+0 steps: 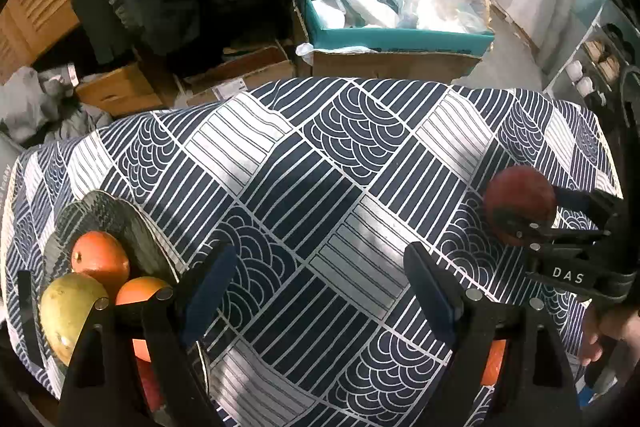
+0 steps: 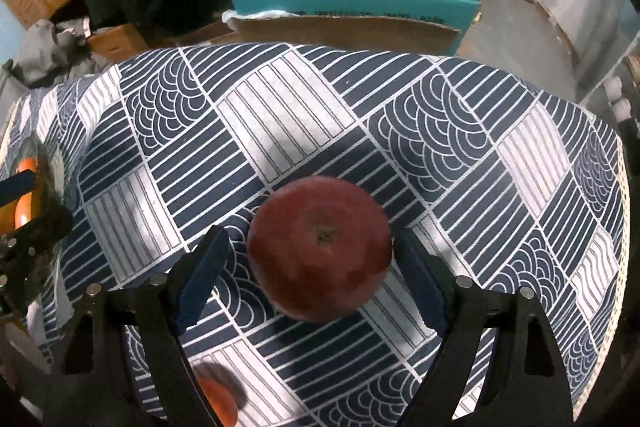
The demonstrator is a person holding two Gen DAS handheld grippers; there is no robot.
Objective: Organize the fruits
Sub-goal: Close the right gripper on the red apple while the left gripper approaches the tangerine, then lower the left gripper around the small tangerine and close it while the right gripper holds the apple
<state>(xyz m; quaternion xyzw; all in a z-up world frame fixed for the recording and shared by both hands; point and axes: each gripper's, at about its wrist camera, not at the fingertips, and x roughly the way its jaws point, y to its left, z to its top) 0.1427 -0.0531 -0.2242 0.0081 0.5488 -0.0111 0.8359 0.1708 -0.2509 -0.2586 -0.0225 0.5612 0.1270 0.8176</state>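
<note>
Red-skinned and round, the apple [image 2: 319, 253] sits on the desk [image 2: 280, 115], stem end up, directly between the two fingers of the right claw [image 2: 316, 267]. The jaws stand wide. The right pad lies at or just beside the apple's flank, and whether it touches cannot be told; a clear gap remains on the left. The apple is therefore bracketed but not gripped. This straddling position appears chosen so that closing the jaws would clamp the fruit across its widest part.

The left claw [image 1: 320, 291] hangs over bare patterned cloth with its jaws wide and nothing between them. The dark plate [image 1: 132, 227] lies just beside its left finger, at the desk's left edge. The plate holds two oranges [image 1: 100, 259] and a yellow-green mango [image 1: 66, 311], touching one another. That grouping suggests the plate is the collection point.

A further orange fruit [image 2: 218, 399] lies on the cloth low in the right wrist view, partly hidden by the claw's left finger.

Judged from this layout, the apple and the loose orange fruit remain to be gathered. The round apple may roll if the pads close unevenly.
</note>
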